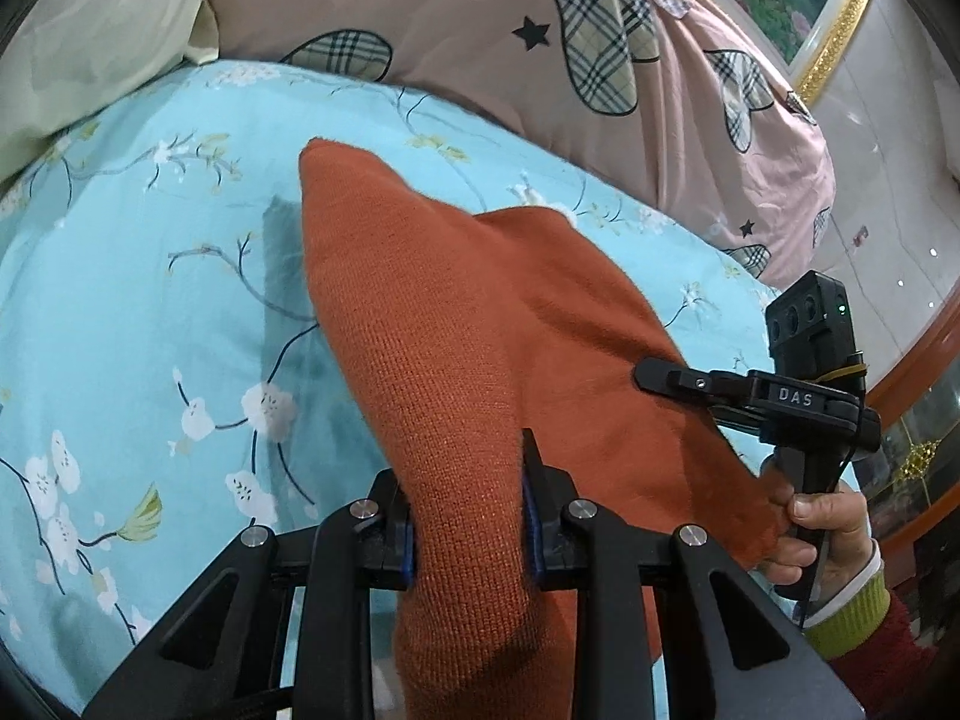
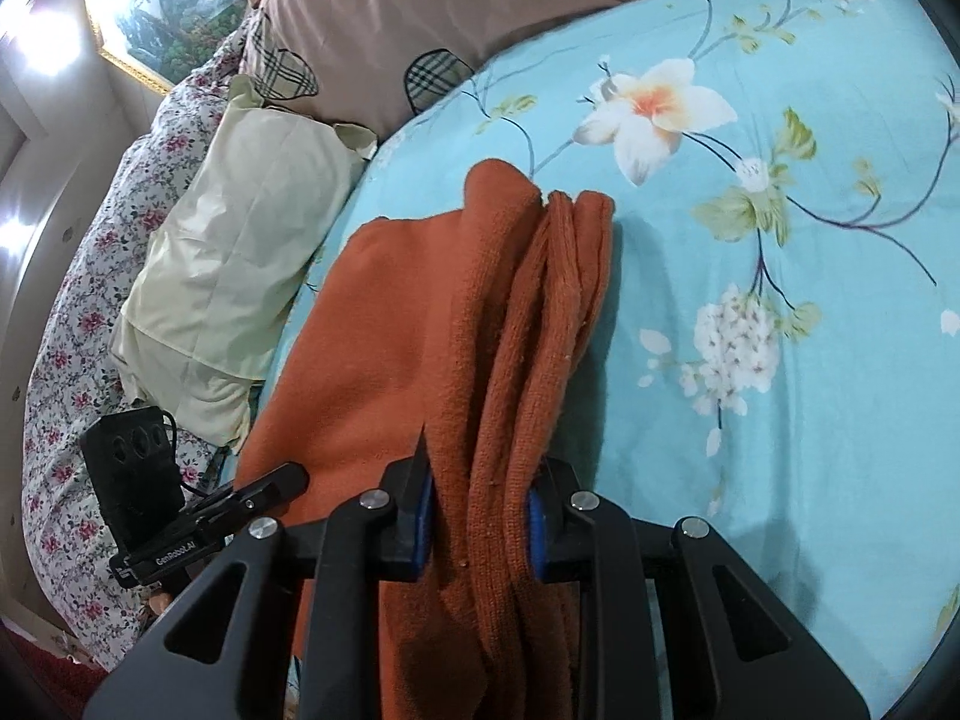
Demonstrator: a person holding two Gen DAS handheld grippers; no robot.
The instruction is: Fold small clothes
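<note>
The left gripper (image 1: 468, 516) is a black plastic linkage with four round silver screw heads across its arms, triangular cut-outs lower down, and blue pads inside its fingers. The right gripper (image 2: 477, 516) has the same build. In the left wrist view, at about 4 o'clock, the right gripper's black body carries white "DAS" lettering, a boxy camera with a green light and a yellow band. The hand (image 1: 825, 531) there wears a lime-green ribbed cuff (image 1: 849, 615) over a dark red sleeve (image 1: 882, 660).

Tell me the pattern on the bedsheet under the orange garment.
Light blue bedsheet with white blossoms and branches; right wrist view.
</note>
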